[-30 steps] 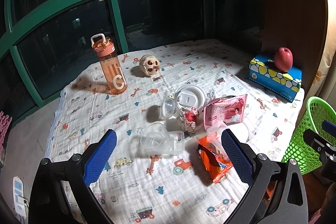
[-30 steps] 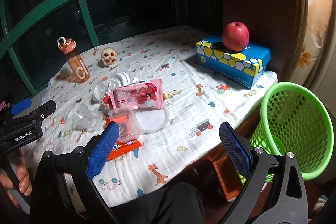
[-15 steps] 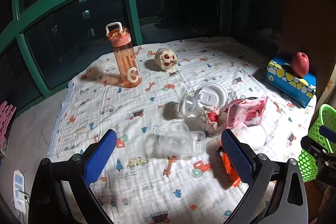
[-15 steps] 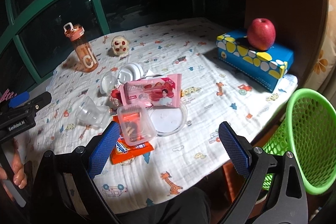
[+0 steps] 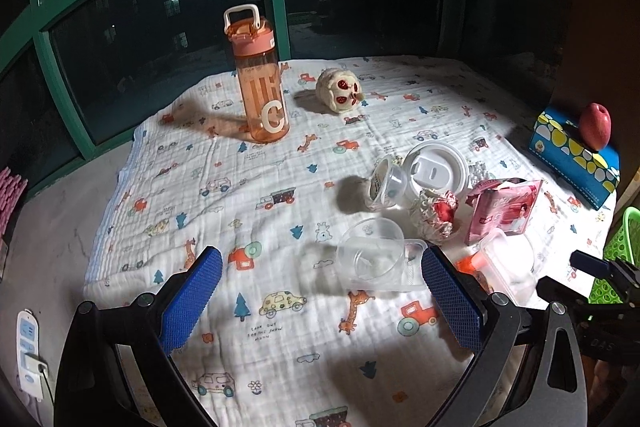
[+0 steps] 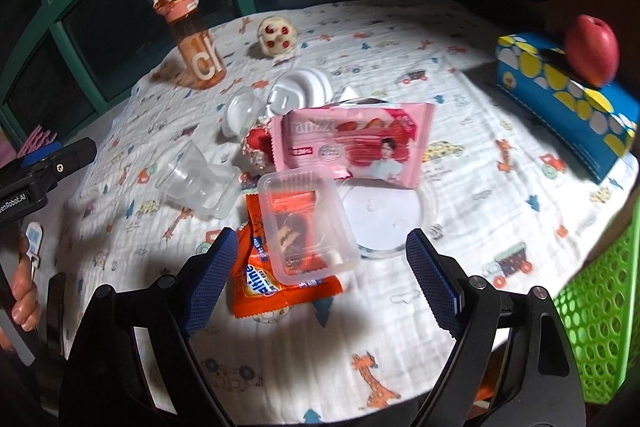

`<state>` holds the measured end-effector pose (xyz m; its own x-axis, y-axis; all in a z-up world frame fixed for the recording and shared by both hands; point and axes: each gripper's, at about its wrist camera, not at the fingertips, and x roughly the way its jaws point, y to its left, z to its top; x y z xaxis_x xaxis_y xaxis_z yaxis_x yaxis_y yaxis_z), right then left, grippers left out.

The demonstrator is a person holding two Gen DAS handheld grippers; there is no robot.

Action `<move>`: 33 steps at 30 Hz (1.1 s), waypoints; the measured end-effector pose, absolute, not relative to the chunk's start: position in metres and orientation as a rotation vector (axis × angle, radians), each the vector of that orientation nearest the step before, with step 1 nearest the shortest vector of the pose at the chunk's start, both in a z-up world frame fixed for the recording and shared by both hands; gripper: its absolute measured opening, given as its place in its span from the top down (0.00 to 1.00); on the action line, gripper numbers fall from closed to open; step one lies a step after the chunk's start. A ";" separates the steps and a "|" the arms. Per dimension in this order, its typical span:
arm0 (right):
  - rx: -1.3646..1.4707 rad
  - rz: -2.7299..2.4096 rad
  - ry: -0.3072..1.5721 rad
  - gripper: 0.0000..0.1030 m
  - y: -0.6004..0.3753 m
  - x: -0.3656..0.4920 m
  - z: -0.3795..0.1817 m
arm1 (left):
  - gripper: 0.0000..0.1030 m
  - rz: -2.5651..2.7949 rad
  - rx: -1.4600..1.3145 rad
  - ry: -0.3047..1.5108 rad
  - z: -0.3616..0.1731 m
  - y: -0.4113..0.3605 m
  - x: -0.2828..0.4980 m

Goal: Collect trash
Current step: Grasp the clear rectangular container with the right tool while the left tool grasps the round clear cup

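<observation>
**Right gripper closing in on the clear tray**

Between the blue pads of the right gripper (image 6: 316, 277), whose jaws are closing but not yet touching anything, lies a clear rectangular plastic tray (image 6: 306, 225) on an orange snack wrapper (image 6: 276, 285), long axis running away from the camera. The left gripper (image 5: 320, 301), released and empty, sits farther off. Compared with a second ago, the tray looms closer and the green mesh basket (image 6: 600, 327) has slid to the right edge.

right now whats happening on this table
A person holds a two-finger tool in each hand over a cartoon-print cloth strewn with trash. The right tool, jaws closing but gripping nothing, hangs over a clear rectangular plastic tray lying on an orange snack wrapper. The left tool is open and empty.
</observation>
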<state>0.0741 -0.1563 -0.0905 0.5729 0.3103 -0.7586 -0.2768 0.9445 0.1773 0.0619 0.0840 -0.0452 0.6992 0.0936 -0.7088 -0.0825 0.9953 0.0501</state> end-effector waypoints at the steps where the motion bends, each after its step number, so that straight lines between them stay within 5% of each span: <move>1: 0.031 0.355 0.904 0.18 -0.153 0.078 -0.094 | 0.06 0.092 0.013 0.798 -0.048 0.086 0.063; 10: -0.048 0.402 0.957 0.20 -0.133 0.106 -0.120 | 0.06 0.016 -0.002 0.871 -0.075 0.091 0.076; 28: -0.016 0.432 0.986 0.41 -0.131 0.116 -0.129 | 0.08 -0.167 -0.118 0.990 -0.128 0.081 0.140; 33: -0.022 0.412 0.952 0.41 -0.134 0.110 -0.119 | 0.25 -0.187 -0.137 1.010 -0.134 0.081 0.148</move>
